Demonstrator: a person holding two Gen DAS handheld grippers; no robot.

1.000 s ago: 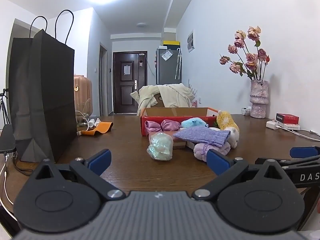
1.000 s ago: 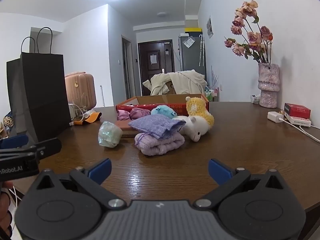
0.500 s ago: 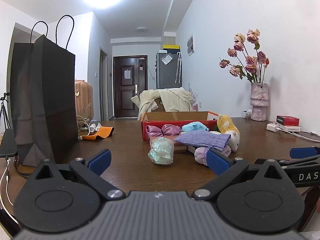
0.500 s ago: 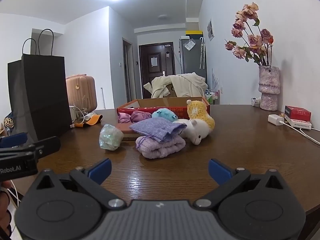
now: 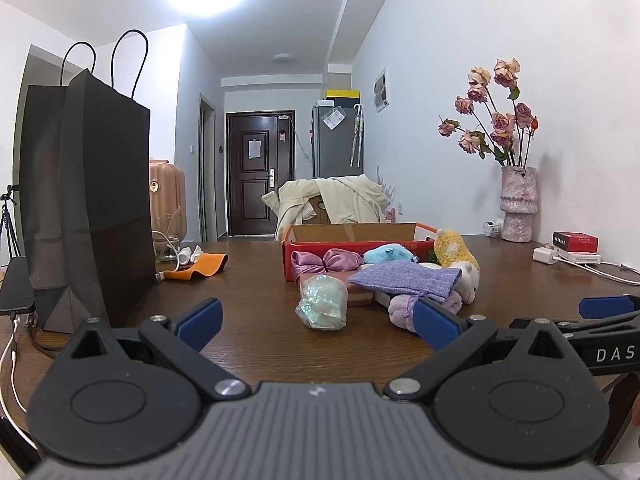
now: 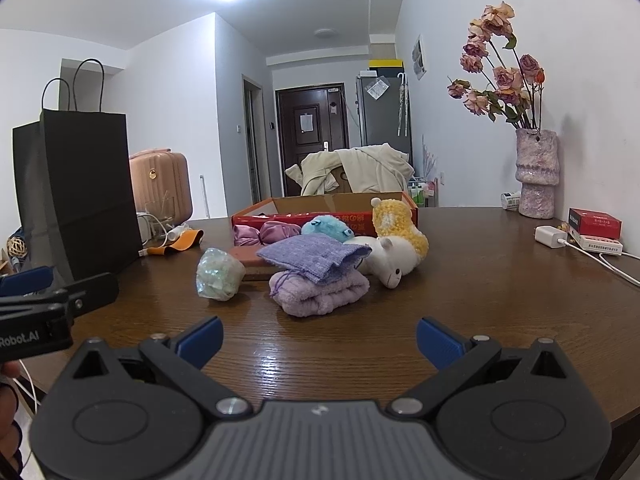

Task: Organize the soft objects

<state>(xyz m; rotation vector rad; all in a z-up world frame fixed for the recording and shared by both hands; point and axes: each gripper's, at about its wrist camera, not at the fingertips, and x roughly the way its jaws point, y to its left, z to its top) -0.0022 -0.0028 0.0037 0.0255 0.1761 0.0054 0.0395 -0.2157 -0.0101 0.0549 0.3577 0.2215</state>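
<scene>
1. Two claws sit low over the near edge of my wooden counter [image 6: 480,280]: the left claw [image 5: 316,318] and the right claw [image 6: 318,338] are both spread wide, with nothing between their blue pads.
2. I see the soft things heaped mid-counter, well ahead of both claws.
3. I make out a lilac rolled towel [image 6: 320,294] nearest me, with a purple knit pouch [image 6: 312,256] draped over its top.
4. Just left of the towel lies a pale green crinkly bundle [image 6: 219,274], touching a flat reddish-brown slab [image 6: 250,262].
5. Right of the towel, a white plush animal [image 6: 390,258] lies on its side against a yellow plush [image 6: 394,220].
6. Behind them I see a blue plush [image 6: 326,229] and pink satin bows [image 6: 264,232] in front of an open red cardboard box [image 6: 340,208].
7. I note a tall black paper bag [image 5: 86,200] standing upright at the left, and a vase of dried roses [image 6: 536,172] at the far right by the wall.
</scene>
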